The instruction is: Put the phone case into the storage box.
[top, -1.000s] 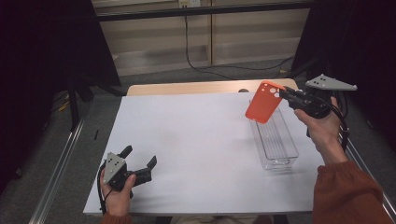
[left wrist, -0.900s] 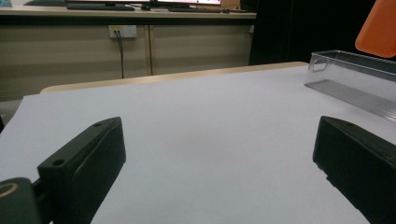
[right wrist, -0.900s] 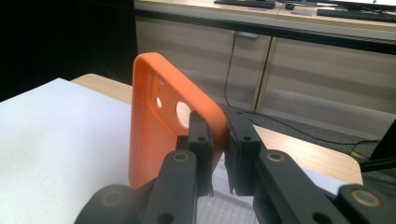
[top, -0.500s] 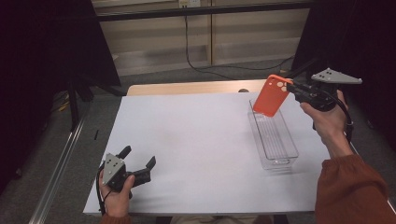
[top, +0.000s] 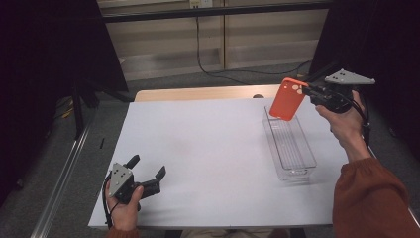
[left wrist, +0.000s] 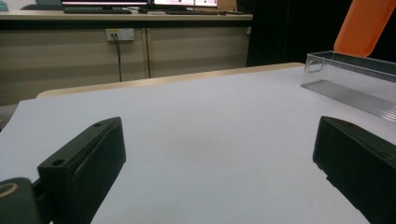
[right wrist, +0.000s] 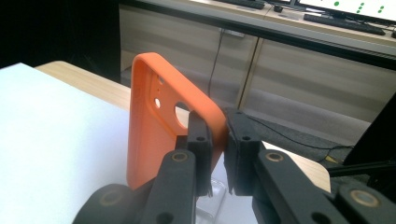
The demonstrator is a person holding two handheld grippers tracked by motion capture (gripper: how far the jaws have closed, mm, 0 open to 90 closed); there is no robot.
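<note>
While right gripper (top: pixel 308 92) clamps orange phone case (top: pixel 287 98) above clear bin (top: pixel 290 144), left gripper (top: pixel 148 173) gapes.

Phone case (right wrist: pixel 154 121): orange, soft-looking rubbery plastic, matt, smooth, with rounded edges and clean-cut holes.

Tray (top: pixel 289 144): clear hard plastic, glossy, ribbed floor catching light.

Table cover (top: pixel 198 148): white, paper-like sheet, matt, smooth and flat. Wood-look table edge (top: pixel 198 93) past it, pale and satin.

Right gripper (right wrist: pixel 215 140): black matt plastic, brass-coloured rings at the pivots. Left gripper (left wrist: pixel 210 158): same black matt plastic.

Sleeve (top: pixel 371 198): rust-coloured cloth, soft knit look.
</note>
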